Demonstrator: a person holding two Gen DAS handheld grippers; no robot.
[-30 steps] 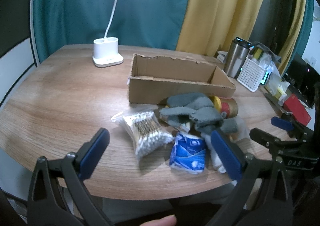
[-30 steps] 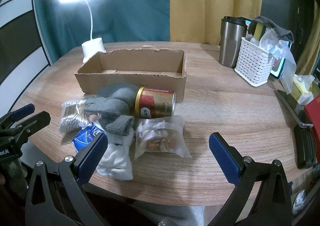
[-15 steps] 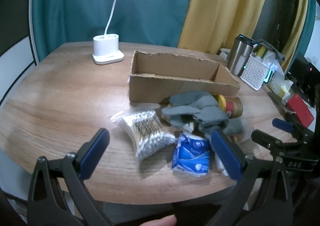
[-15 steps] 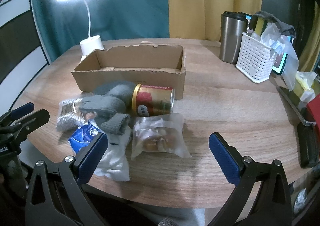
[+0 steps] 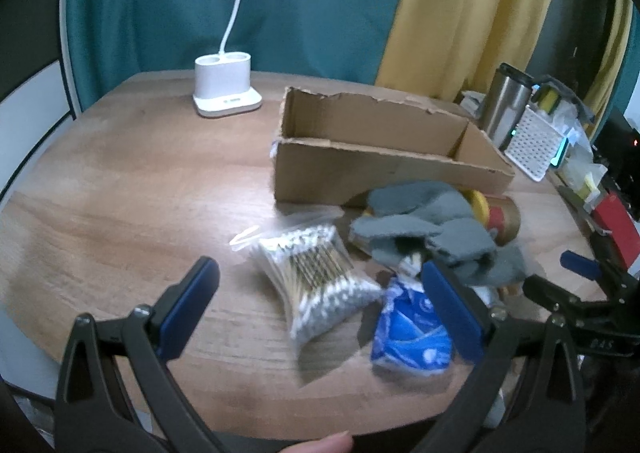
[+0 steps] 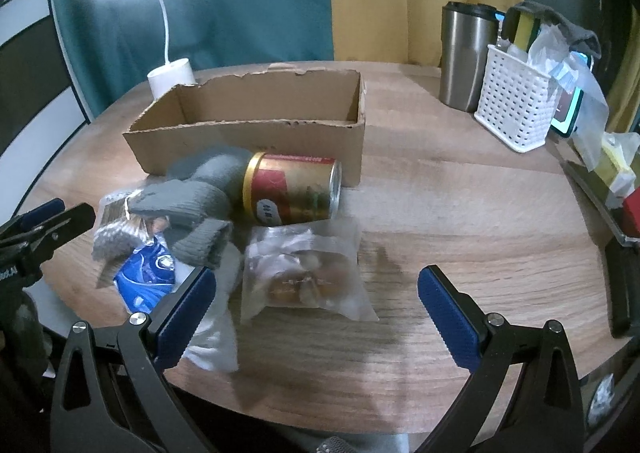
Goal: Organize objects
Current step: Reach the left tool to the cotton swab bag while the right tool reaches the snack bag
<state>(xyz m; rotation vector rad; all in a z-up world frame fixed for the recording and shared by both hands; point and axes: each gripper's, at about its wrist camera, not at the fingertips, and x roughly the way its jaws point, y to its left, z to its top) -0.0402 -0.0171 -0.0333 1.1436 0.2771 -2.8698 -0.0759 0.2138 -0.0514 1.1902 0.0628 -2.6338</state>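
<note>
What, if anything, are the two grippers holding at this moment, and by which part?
Nothing is held. The left gripper and the right gripper are both open, with only table and loose items showing between their fingers.

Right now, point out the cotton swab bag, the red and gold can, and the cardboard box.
cotton swab bag (image 5: 316,277): left wrist view, middle of the clear bag.
red and gold can (image 6: 292,189): right wrist view, its side label.
cardboard box (image 6: 256,143): right wrist view, its near wall.
</note>
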